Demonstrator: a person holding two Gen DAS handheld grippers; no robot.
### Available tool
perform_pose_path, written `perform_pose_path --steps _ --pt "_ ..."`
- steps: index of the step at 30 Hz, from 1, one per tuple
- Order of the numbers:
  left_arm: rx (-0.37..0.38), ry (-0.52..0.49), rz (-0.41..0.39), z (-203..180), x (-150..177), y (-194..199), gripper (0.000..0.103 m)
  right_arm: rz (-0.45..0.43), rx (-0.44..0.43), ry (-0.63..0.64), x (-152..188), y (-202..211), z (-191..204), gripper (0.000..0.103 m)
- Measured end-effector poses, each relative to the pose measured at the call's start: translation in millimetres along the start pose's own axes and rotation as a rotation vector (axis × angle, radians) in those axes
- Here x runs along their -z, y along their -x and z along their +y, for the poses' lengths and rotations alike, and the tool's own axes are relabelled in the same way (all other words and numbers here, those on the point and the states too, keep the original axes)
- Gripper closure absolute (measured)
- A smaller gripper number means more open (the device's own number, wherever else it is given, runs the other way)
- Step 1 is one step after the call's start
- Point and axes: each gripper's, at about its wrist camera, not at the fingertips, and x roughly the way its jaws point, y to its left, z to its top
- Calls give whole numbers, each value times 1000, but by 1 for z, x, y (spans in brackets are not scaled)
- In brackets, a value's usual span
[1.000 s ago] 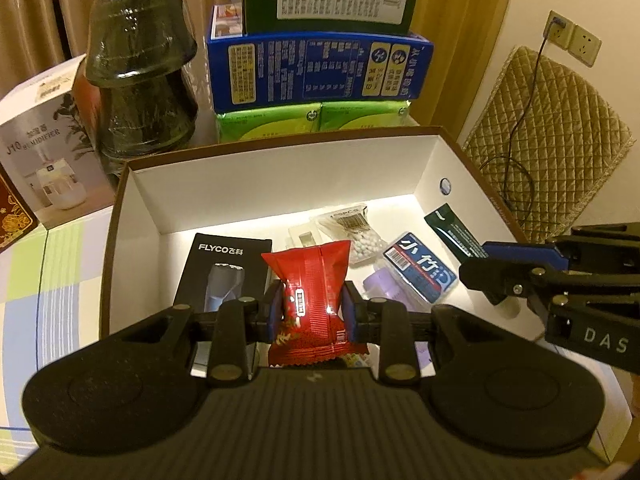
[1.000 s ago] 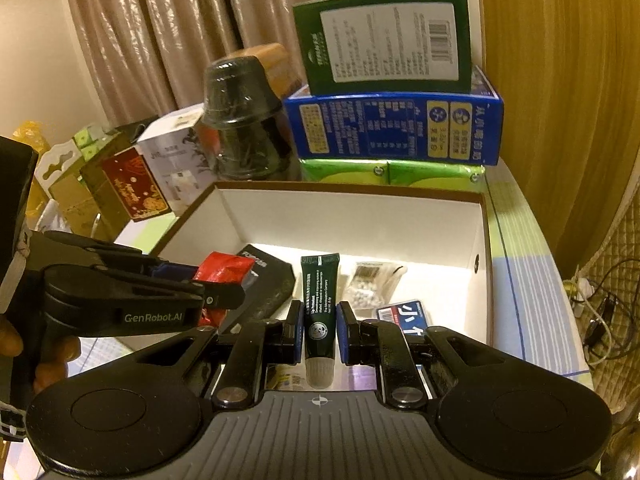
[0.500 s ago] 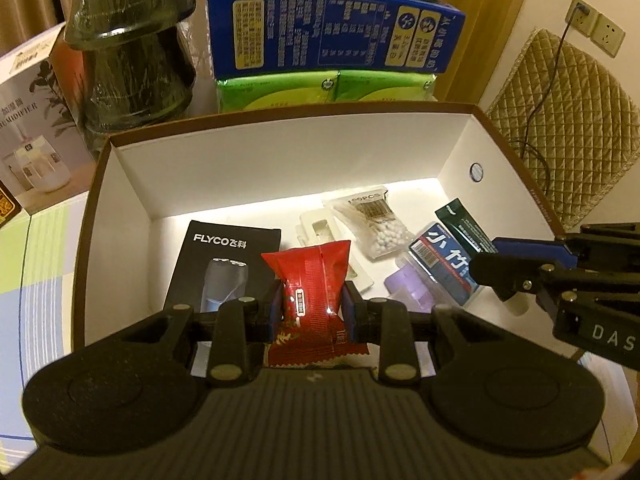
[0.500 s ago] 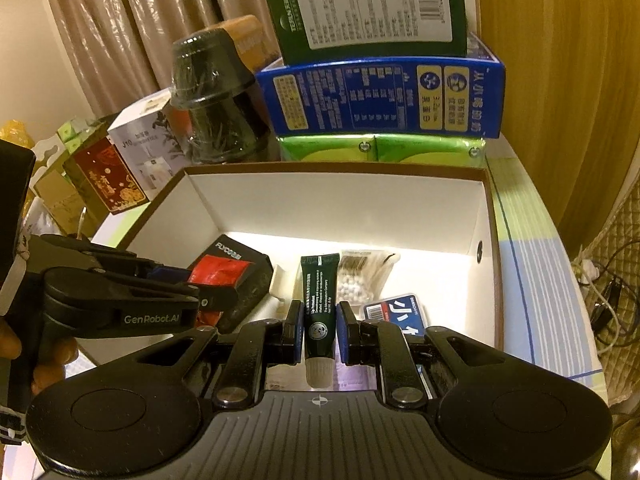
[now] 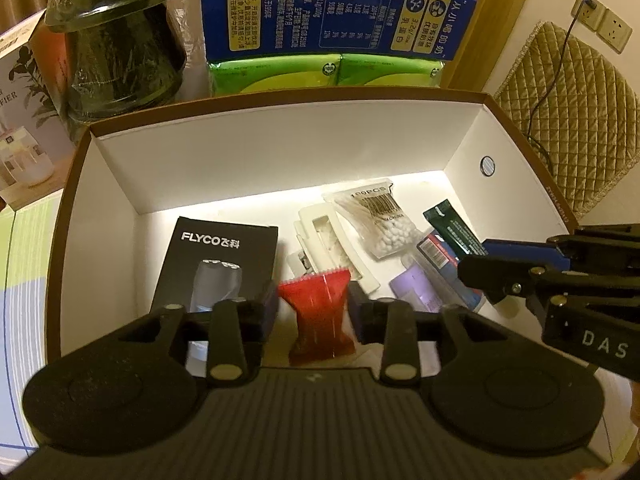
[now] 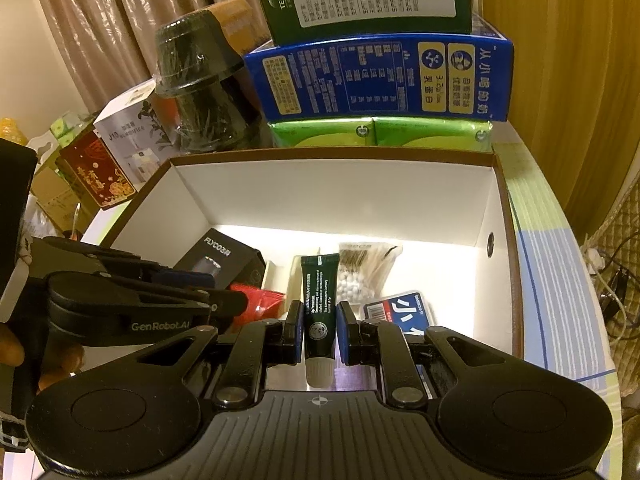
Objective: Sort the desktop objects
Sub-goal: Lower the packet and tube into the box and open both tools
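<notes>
A brown cardboard box point(image 5: 280, 160) with white inner walls lies under both grippers. My left gripper point(image 5: 312, 300) hangs over its near middle. Its jaws are opening, and the red snack packet point(image 5: 318, 320) sits loose and blurred between the pads, which no longer press on it. In the right wrist view my right gripper point(image 6: 319, 328) is shut on a dark green tube point(image 6: 319, 292) with a white cap, held cap toward the camera above the box floor. The right gripper's tip and the tube point(image 5: 452, 228) show at the right of the left wrist view.
On the box floor lie a black FLYCO carton point(image 5: 216, 256), a white clip point(image 5: 324, 240), a bag of cotton swabs point(image 5: 380, 216), a purple item point(image 5: 412, 288) and a blue pack point(image 6: 404, 312). Behind the box stand a blue carton point(image 5: 336, 16), green packs and wrapped dark pots point(image 5: 120, 48).
Both grippers have sunk closer to the box interior. The left jaws have parted and the red packet has slipped lower between them. The right grip on the tube is unchanged.
</notes>
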Motion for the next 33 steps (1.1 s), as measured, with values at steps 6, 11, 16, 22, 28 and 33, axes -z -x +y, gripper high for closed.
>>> perform_pose_path --steps 6,11,16,22,28,33 --pt "-22 3 -9 5 -4 0 61 13 -7 -1 -3 -6 0 89" --pt "-52 5 -13 10 -6 -1 53 24 -13 -7 -5 -14 -1 89" --pt "-75 10 -12 13 -8 -2 51 31 -21 -12 -11 -25 -1 89" --pt "-110 22 -18 18 -8 0 40 -34 -38 -14 -18 -32 0 89" --pt "-145 12 -36 19 -4 13 26 -37 -30 -19 -14 -24 -1 55" --pt "-147 14 -64 18 2 30 17 -69 -22 4 -2 -1 4 30"
